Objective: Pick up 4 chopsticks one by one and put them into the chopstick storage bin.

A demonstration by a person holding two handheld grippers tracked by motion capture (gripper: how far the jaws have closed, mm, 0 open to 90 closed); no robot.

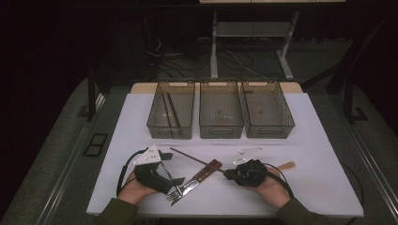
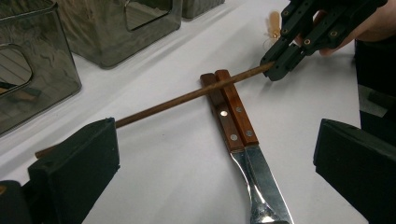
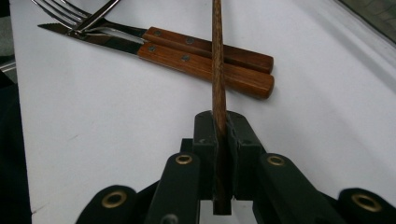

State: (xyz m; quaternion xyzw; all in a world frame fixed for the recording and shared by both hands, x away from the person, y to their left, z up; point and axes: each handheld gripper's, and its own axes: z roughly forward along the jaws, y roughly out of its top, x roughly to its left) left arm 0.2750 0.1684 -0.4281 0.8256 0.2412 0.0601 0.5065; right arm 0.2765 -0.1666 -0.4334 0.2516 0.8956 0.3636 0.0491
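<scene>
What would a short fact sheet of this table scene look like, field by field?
Right gripper: shut on one end of the wooden chopstick
Left gripper: open, holding nothing
Chopstick position: lies across two wooden handles
Cutlery: knife and fork side by side
Bins: three bins in a row at the table's far edge
Left bin: holds chopsticks

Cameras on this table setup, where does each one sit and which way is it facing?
High view: above the near edge, looking forward and down at the table and three bins; both forearms show.
Left gripper view: rides the open left claw, facing the knife handles.
Right gripper view: rides the right claw, shut on the chopstick.
Shared: all three show that chopstick lying across the handles.
</scene>
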